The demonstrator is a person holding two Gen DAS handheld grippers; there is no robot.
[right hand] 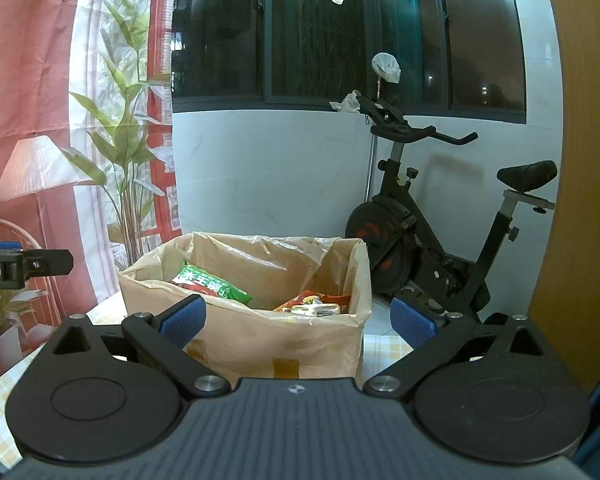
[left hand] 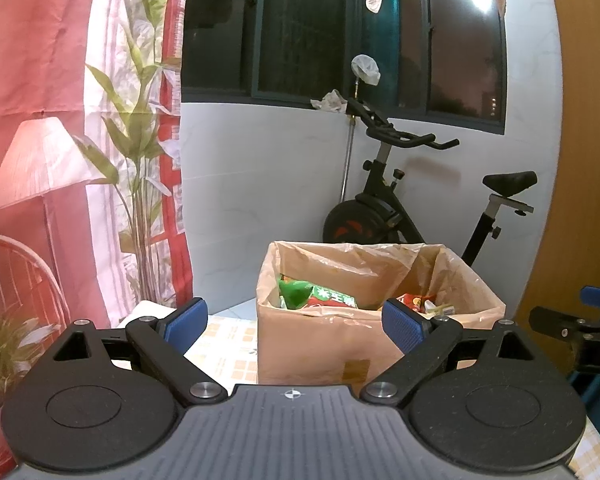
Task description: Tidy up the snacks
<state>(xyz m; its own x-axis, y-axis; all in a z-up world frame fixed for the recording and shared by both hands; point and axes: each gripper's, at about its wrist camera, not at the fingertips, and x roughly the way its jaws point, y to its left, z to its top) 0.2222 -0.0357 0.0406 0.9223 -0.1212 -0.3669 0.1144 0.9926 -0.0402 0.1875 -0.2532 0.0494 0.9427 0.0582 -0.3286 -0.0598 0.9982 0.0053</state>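
Observation:
A cardboard box point(left hand: 300, 344) lined with a clear plastic bag stands on a checked tablecloth point(left hand: 228, 344). Inside lie a green snack packet point(left hand: 324, 298) and red and yellow packets point(left hand: 424, 304). My left gripper point(left hand: 296, 326) is open just in front of the box, nothing between its blue pads. In the right wrist view the same box point(right hand: 280, 344) holds the green packet point(right hand: 210, 284) and an orange-red packet point(right hand: 316, 304). My right gripper point(right hand: 298, 322) is open before the box, empty. Each gripper shows at the edge of the other's view.
A black exercise bike point(left hand: 404, 200) stands behind the table by a white wall under dark windows. A red printed curtain with a lamp and plant pattern point(left hand: 60, 160) hangs at left. A wooden panel point(right hand: 580, 200) rises at right. A potted plant point(right hand: 0, 320) sits low left.

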